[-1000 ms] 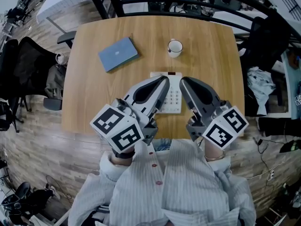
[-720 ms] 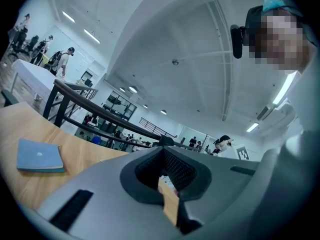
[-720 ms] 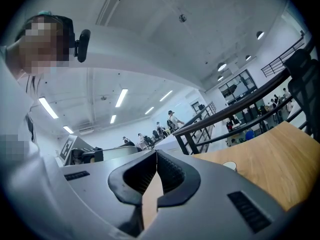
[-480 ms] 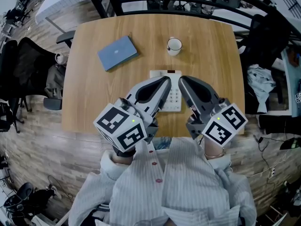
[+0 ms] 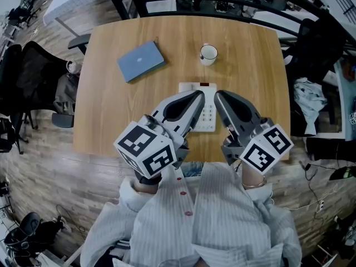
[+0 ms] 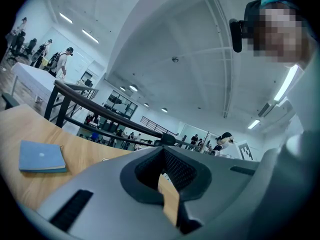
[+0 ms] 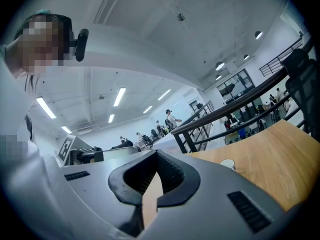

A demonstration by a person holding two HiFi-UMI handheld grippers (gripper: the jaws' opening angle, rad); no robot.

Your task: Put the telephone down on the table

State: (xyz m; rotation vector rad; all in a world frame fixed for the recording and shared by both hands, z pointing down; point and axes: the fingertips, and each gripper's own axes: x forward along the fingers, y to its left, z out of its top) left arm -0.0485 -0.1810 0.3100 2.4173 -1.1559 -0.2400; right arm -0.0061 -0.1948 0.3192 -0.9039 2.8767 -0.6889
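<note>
A white telephone (image 5: 206,114) with a keypad lies on the wooden table (image 5: 250,93), near its front edge. Both grippers hover above it, close to the person's chest, and cover its left and right sides. My left gripper (image 5: 196,95) is shut with nothing between its jaws, and its tip sits over the phone's upper left part. My right gripper (image 5: 218,95) is also shut and empty, just right of the keypad. In the left gripper view the left gripper (image 6: 162,155) shows its jaws closed together. The right gripper (image 7: 156,160) looks the same in the right gripper view.
A blue notebook (image 5: 141,62) lies at the table's far left, also seen as the notebook (image 6: 42,156). A white cup (image 5: 208,53) stands behind the phone, and the cup (image 7: 227,164) shows past the right jaws. Black chairs and clutter surround the table, and a railing runs behind it.
The left gripper's marker cube has drifted slightly right and down. The right gripper and the telephone stay where they were.
</note>
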